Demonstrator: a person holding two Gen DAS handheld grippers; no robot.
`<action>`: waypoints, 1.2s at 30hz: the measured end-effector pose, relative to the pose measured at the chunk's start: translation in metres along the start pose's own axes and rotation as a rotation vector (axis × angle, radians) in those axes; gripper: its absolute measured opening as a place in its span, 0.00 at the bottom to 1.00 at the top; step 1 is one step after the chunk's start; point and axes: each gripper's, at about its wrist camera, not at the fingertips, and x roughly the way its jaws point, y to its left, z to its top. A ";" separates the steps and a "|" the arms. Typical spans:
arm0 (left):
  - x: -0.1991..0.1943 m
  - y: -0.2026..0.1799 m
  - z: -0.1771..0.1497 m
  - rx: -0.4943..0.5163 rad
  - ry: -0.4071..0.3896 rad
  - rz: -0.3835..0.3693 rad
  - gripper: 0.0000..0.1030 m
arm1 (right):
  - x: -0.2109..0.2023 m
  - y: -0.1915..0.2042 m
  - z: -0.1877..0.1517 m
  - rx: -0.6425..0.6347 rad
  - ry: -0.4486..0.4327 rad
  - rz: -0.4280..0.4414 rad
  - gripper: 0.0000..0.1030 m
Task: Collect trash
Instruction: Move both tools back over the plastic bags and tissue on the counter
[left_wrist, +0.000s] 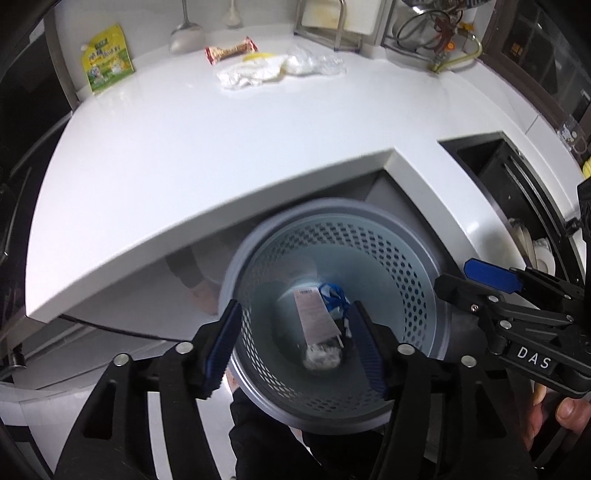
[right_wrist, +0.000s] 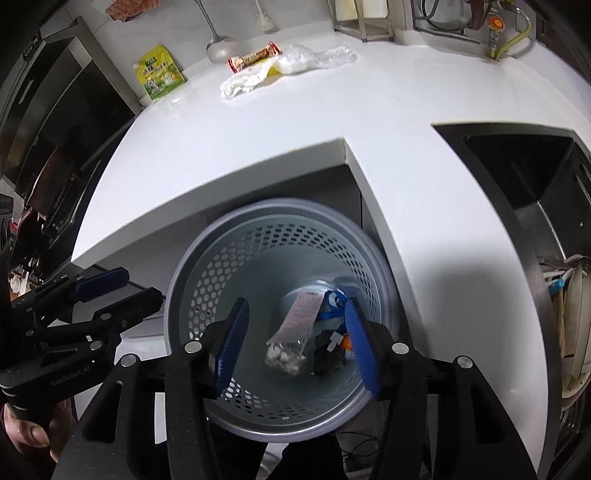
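Note:
A grey perforated waste bin (left_wrist: 417, 295) (right_wrist: 207, 273) stands on the floor below the white counter edge. Inside lie a clear packet with a pink label (left_wrist: 314, 317) (right_wrist: 295, 328), blue scraps and dark bits. My left gripper (left_wrist: 295, 343) is open and empty above the bin mouth. My right gripper (right_wrist: 295, 343) is open and empty above the bin too. On the counter far back lie a green-yellow pouch (left_wrist: 105, 61) (right_wrist: 159, 72), a red-brown snack wrapper (left_wrist: 231, 50) (right_wrist: 253, 57), a crumpled white-yellow wrapper (left_wrist: 251, 72) (right_wrist: 245, 81) and a clear plastic bag (left_wrist: 316, 62) (right_wrist: 317, 55).
The white counter (left_wrist: 221, 147) (right_wrist: 295, 118) makes an inward corner above the bin. A dark sink (left_wrist: 498, 170) (right_wrist: 524, 173) with dishes sits on the right. A metal rack (left_wrist: 332, 22) and hoses stand at the back wall. A dark appliance (right_wrist: 55, 110) is on the left.

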 end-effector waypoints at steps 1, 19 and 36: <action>-0.002 0.002 0.003 -0.002 -0.011 0.004 0.64 | -0.001 0.000 0.002 0.000 -0.007 -0.002 0.51; -0.039 0.046 0.127 -0.044 -0.307 0.077 0.93 | -0.015 -0.004 0.112 0.044 -0.209 -0.083 0.66; 0.039 0.092 0.232 -0.071 -0.329 0.106 0.94 | 0.064 -0.006 0.259 0.047 -0.255 -0.127 0.70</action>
